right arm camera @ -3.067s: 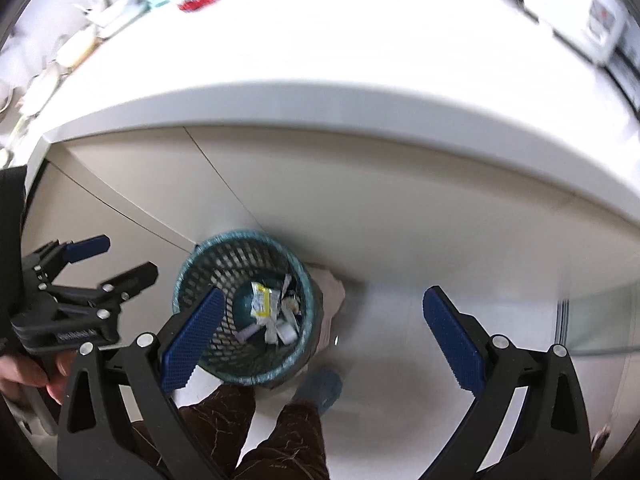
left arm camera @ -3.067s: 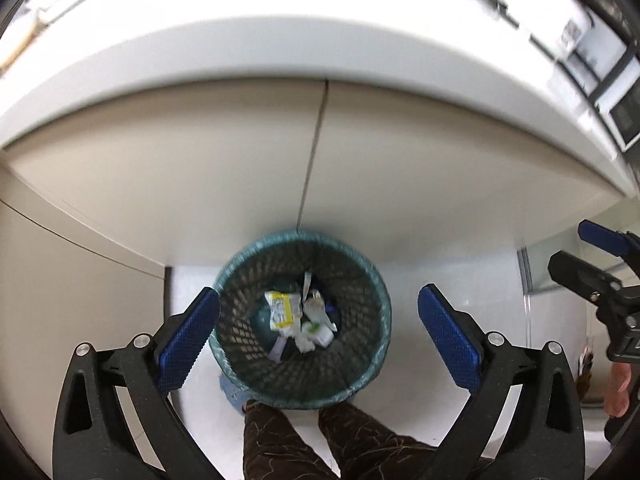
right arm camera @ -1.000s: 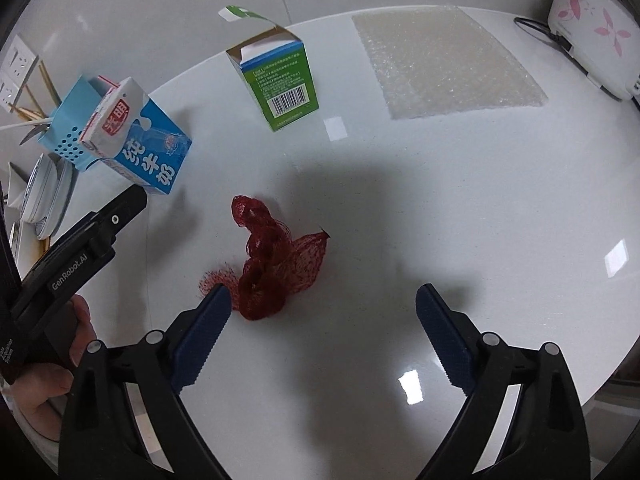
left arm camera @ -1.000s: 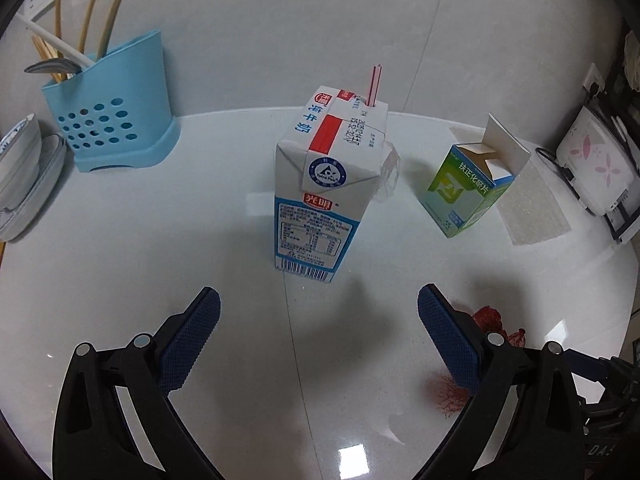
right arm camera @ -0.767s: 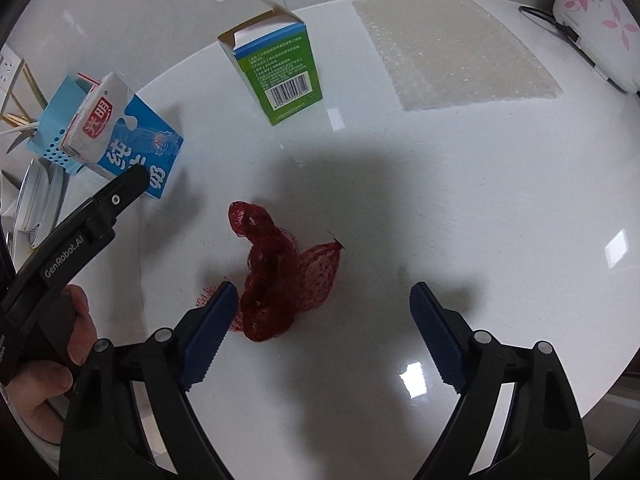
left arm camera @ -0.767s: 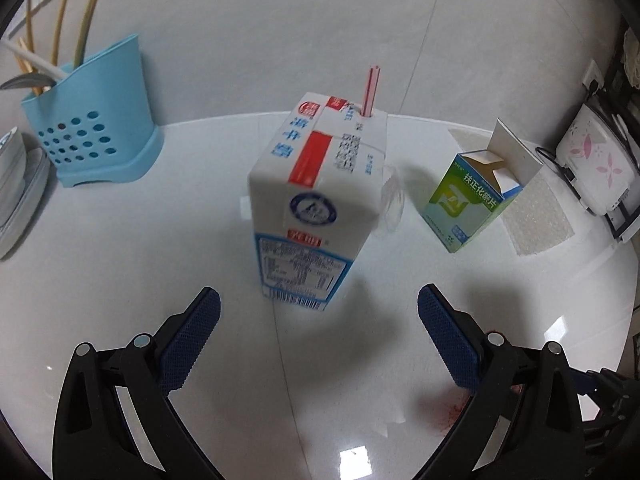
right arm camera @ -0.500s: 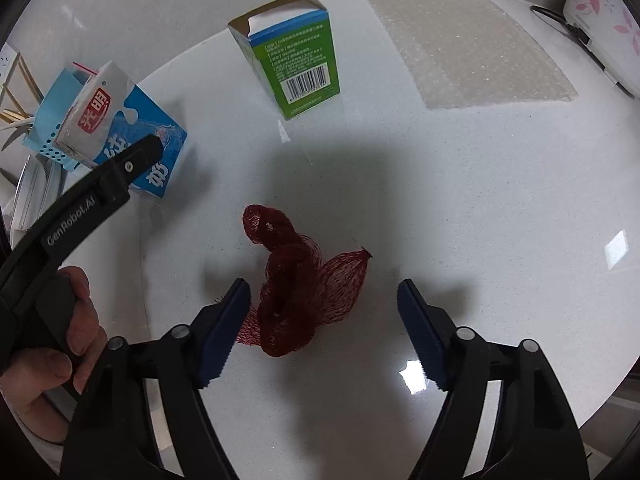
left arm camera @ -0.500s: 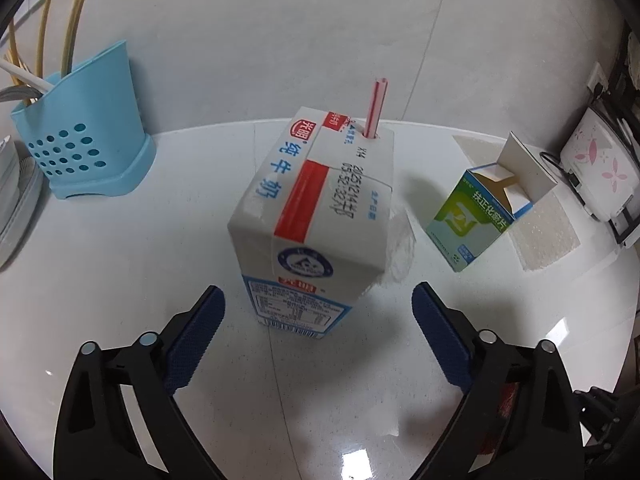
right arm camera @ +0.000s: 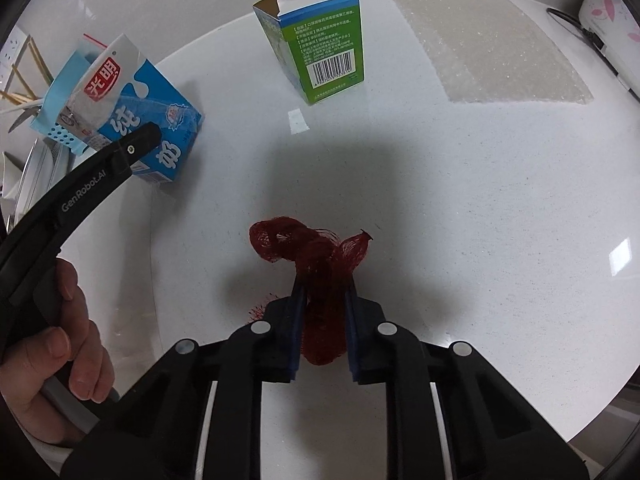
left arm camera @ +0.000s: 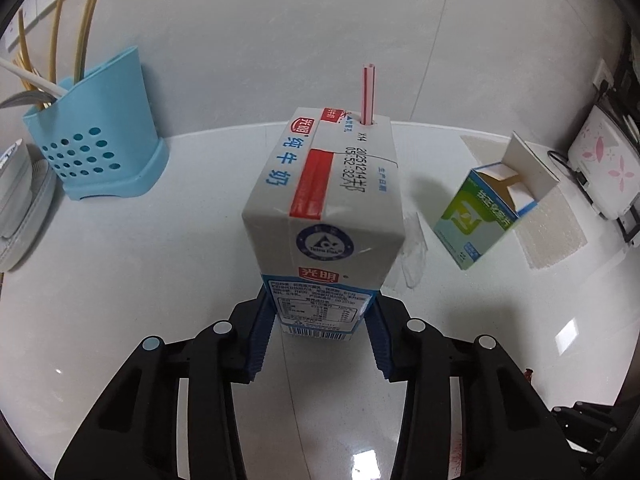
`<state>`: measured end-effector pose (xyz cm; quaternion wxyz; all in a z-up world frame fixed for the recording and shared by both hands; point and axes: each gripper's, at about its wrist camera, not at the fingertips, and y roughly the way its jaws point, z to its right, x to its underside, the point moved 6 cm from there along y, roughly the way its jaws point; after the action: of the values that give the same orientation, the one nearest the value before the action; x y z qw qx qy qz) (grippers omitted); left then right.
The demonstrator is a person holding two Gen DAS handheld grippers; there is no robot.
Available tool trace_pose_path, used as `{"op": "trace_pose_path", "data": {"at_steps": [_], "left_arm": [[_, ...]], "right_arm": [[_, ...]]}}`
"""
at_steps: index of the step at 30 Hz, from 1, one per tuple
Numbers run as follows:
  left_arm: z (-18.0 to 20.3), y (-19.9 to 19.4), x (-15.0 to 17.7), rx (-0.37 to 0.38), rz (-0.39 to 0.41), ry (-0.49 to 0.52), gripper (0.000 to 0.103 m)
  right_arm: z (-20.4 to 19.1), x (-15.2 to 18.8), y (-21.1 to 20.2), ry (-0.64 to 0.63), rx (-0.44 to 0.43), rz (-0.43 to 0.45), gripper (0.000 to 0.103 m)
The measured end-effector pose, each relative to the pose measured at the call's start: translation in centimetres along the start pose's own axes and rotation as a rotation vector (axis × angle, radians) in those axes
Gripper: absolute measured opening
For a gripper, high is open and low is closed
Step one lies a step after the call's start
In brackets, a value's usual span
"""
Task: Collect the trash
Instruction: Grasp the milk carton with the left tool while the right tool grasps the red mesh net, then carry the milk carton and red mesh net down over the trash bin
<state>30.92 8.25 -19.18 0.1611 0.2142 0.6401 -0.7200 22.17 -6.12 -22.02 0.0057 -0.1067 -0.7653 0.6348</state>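
Milk carton (straw upright) in left gripper; red mesh in right gripper.

We see a glossy white surface, a printed paperboard milk carton, a coarse red mesh net, and ribbed blue pads on matt black plastic tongs.

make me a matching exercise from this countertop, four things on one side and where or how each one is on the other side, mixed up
Things:
1. milk carton
2. red mesh net
3. green box
4. blue utensil holder

States:
A. top flap open
B. holding chopsticks
C. clamped in the right hand-held gripper
D. clamped in the left hand-held gripper

Pairs: 1-D, 2-C, 3-A, 4-B
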Motion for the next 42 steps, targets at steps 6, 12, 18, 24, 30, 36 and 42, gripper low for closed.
{"op": "trace_pose_path", "data": {"at_steps": [6, 12, 18, 24, 30, 36, 42], "left_arm": [[0.7, -2.2, 1.3, -0.005, 0.002, -0.012, 0.042], [1.7, -3.9, 2.8, -0.005, -0.008, -0.015, 0.042], [3.5, -5.9, 5.2, -0.022, -0.007, -0.028, 0.042], [5.7, -9.0, 7.3, -0.062, 0.006, -0.066, 0.042], [7.8, -12.3, 9.8, -0.107, 0.015, -0.136, 0.042], [10.1, -15.3, 12.6, -0.146, 0.025, -0.201, 0.042], [13.0, -18.1, 15.6, -0.163, 0.017, -0.225, 0.042]], "right_arm": [[1.1, 1.0, -0.8, -0.009, 0.000, 0.009, 0.016], [1.3, 1.2, -1.8, -0.020, -0.001, 0.031, 0.016], [3.4, 1.7, -3.3, -0.050, -0.007, 0.044, 0.016], [5.6, 2.6, -5.6, -0.128, -0.041, 0.064, 0.016], [8.5, 3.9, -8.6, -0.234, -0.076, 0.083, 0.016], [10.6, 5.9, -10.9, -0.322, -0.103, 0.098, 0.016], [12.0, 7.8, -12.6, -0.368, -0.119, 0.104, 0.016]]}}
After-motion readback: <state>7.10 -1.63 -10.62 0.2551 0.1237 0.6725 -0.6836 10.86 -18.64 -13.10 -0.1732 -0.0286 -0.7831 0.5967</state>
